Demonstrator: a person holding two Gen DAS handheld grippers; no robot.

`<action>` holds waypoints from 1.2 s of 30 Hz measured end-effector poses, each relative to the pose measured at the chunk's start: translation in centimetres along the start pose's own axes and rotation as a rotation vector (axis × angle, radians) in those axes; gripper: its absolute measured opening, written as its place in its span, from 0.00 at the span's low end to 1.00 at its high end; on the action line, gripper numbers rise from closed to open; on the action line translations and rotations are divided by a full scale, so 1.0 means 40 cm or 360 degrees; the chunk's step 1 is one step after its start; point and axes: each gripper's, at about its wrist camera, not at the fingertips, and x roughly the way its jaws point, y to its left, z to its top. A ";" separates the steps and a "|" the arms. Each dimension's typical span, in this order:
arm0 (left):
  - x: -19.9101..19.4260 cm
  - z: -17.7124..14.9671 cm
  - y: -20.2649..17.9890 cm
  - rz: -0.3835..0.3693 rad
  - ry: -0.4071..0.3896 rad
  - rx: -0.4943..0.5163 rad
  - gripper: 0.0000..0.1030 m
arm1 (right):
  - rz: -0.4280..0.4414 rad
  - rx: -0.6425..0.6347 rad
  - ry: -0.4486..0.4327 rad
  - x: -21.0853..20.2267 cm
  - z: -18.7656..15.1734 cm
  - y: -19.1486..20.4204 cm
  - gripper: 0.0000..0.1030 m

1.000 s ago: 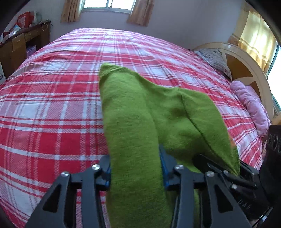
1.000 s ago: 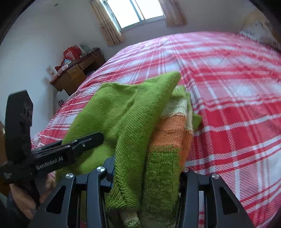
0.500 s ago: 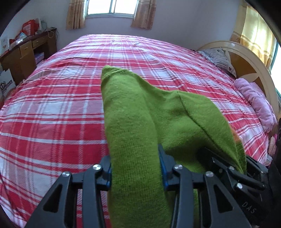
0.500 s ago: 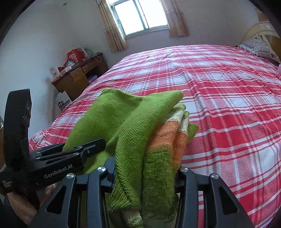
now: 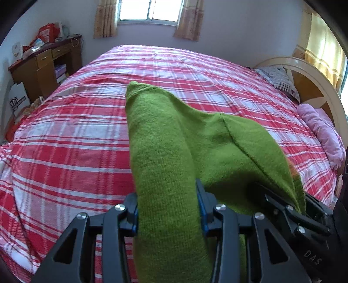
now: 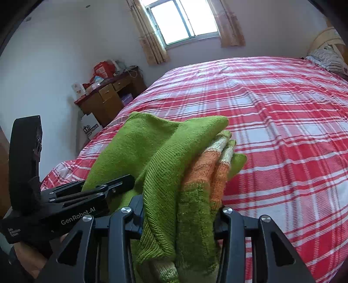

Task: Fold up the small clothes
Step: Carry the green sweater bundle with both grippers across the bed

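A green knitted garment (image 5: 174, 141) with orange and cream stripes (image 6: 208, 165) is held folded in the air above the bed, between both grippers. My left gripper (image 5: 167, 209) is shut on one thick folded edge of it. My right gripper (image 6: 180, 215) is shut on the other edge, where the striped layers bunch. The left gripper's body also shows in the right wrist view (image 6: 71, 202), and the right gripper's body shows in the left wrist view (image 5: 300, 215). The fingertips are hidden by the cloth.
A bed with a red and white plaid cover (image 5: 87, 130) fills the space below. A wooden desk with clutter (image 5: 43, 63) stands at the far left. A curved headboard (image 5: 313, 87) and pink pillows (image 5: 322, 130) lie at the right. A window (image 6: 182, 19) is in the far wall.
Both grippers have risen and tilted up with the garment, so more of the room and the far wall shows. The grip on the cloth is unchanged.
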 end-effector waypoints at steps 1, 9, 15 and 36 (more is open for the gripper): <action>-0.006 0.000 0.010 0.0015 -0.0009 -0.0006 0.41 | 0.0007 -0.0005 -0.0002 0.004 0.003 0.007 0.42; -0.034 0.007 0.089 0.0095 -0.0054 -0.0075 0.41 | 0.0082 -0.0057 -0.0005 0.044 0.024 0.085 0.42; -0.051 0.010 0.157 0.0151 -0.0075 -0.0145 0.41 | 0.0145 -0.0111 0.0006 0.084 0.041 0.156 0.42; -0.085 0.023 0.386 0.0339 -0.0149 -0.0365 0.41 | 0.0342 -0.0332 0.0051 0.239 0.087 0.398 0.42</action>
